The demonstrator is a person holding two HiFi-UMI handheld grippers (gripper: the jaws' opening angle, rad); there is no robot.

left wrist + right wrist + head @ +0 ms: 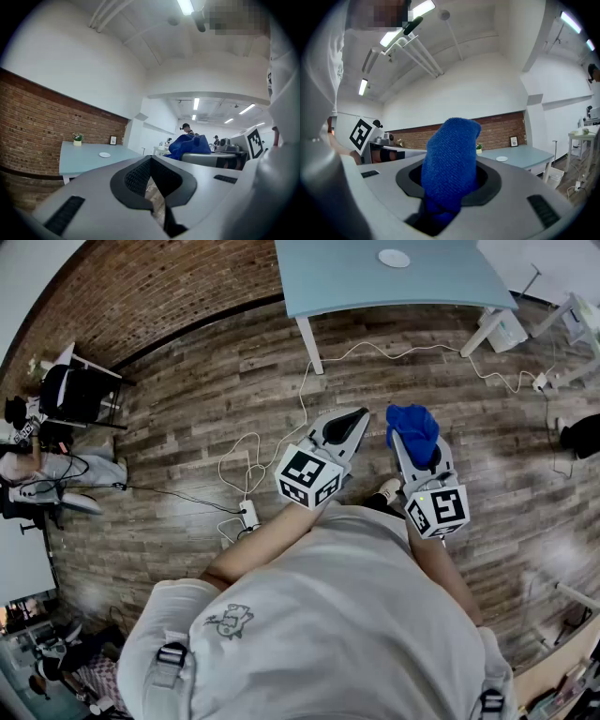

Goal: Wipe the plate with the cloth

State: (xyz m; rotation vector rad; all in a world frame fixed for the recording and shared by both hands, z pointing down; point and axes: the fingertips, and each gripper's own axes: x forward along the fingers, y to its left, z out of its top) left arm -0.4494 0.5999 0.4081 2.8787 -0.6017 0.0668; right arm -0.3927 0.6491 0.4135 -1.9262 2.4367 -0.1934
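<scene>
A small white plate (394, 258) lies on the light blue table (347, 277) at the far side of the room; it also shows as a plate (104, 155) in the left gripper view and a plate (501, 159) in the right gripper view. My right gripper (419, 448) is shut on a blue cloth (412, 430), which stands bunched up between its jaws as the cloth (451, 159). My left gripper (351, 423) is shut with nothing in it. Both are held level in front of the person's chest, well short of the table.
White cables (281, 442) trail over the wooden floor between me and the table. A white table leg (310, 345) stands ahead. A dark chair and desk (75, 395) sit at the left by the brick wall (141, 287). More furniture stands at the far right.
</scene>
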